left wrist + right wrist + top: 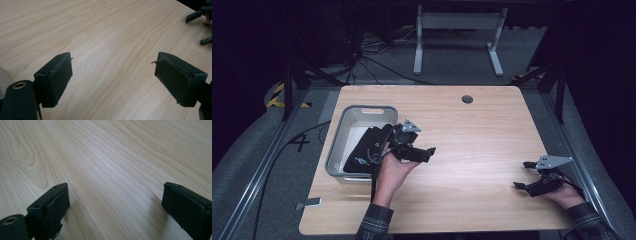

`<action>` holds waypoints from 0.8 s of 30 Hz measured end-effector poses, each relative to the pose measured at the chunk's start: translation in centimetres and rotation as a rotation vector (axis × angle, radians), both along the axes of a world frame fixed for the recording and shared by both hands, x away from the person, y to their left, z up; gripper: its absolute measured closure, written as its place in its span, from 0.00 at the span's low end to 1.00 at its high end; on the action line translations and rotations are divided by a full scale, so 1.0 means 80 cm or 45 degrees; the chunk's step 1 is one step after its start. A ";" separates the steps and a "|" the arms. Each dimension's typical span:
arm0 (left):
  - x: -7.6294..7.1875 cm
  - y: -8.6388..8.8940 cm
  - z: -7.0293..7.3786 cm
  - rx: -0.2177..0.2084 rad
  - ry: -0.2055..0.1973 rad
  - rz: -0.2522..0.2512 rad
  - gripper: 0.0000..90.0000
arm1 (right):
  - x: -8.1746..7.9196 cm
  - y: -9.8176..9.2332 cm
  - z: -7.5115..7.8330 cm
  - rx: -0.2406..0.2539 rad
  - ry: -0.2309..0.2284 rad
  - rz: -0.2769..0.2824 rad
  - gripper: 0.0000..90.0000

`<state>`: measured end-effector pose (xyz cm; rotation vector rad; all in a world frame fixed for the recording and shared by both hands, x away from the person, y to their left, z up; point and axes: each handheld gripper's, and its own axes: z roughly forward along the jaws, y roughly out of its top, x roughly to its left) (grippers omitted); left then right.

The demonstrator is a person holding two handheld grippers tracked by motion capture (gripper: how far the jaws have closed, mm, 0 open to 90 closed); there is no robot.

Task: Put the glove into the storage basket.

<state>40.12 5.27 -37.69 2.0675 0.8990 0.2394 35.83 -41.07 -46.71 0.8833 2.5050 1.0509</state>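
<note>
- Two grippers on show from the high view, and a grey bin (343,131) sits by the left edge of the wooden table (472,130), with a black folded garment (364,150) lying in it, draped up against the bin's right wall and carrying a small pale logo.
- Look at the left gripper (424,152): it hovers just right of the bin's right wall, jaws spread and nothing between them, pointing off toward the right edge, away from the garment.
- So the garment lies behind and to the left of that gripper, long axis running roughly from near edge to far edge; my guess is the left hand (394,172) is the one for it, being far nearer.
- Over by the right edge near the front corner, the right gripper (524,175) rests low, jaws parted and empty, well apart from the bin.
- Now the left gripper view: both black pads splayed wide over bare wood grain, nothing gripped. Top right corner, there's the right gripper's jaw tips farther off.
- No sign of the bin ahead of these jaws, bar a pale blur at the lower left that I can't identify.
- Right gripper view: pads again wide apart, released, plain tabletop between them.
</note>
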 end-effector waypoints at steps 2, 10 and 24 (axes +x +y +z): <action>-0.005 -0.009 -0.004 -0.004 -0.001 -0.012 0.17 | 0.000 0.000 0.000 0.000 0.000 0.001 0.09; -0.028 -0.041 -0.026 0.035 -0.011 -0.059 0.17 | 0.000 0.000 0.000 0.000 -0.001 0.001 0.09; -0.043 -0.068 -0.076 0.089 0.036 -0.107 0.16 | 0.000 0.000 0.000 0.000 -0.002 0.002 0.09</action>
